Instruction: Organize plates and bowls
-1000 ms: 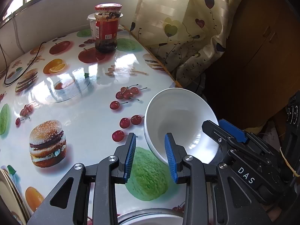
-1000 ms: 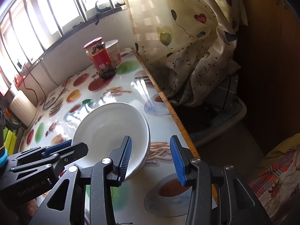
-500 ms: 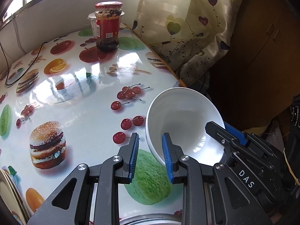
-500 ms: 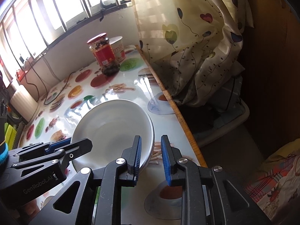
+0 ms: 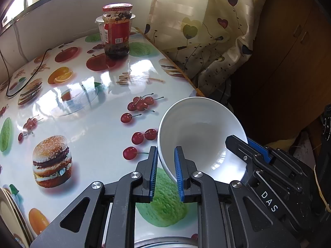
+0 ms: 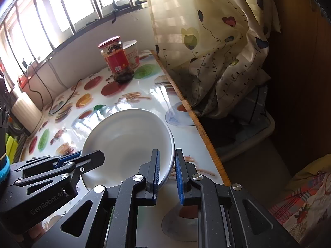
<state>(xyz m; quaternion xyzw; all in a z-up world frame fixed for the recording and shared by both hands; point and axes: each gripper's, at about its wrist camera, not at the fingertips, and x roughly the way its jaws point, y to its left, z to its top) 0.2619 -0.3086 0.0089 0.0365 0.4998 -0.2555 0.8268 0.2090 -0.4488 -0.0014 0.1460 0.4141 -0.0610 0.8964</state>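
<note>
Two grippers pinch one smooth, round white bowl (image 5: 198, 136) by opposite rims: left gripper (image 5: 165, 171) and right gripper (image 6: 167, 170), ribbed blue pads clamped either side of its thin wall, above glossy fruit-print tabletop (image 5: 82, 124).

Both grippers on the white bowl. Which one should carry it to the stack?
Probably left. The left gripper and right gripper both straddle the white bowl rim, but the plates lie on the left.
</note>
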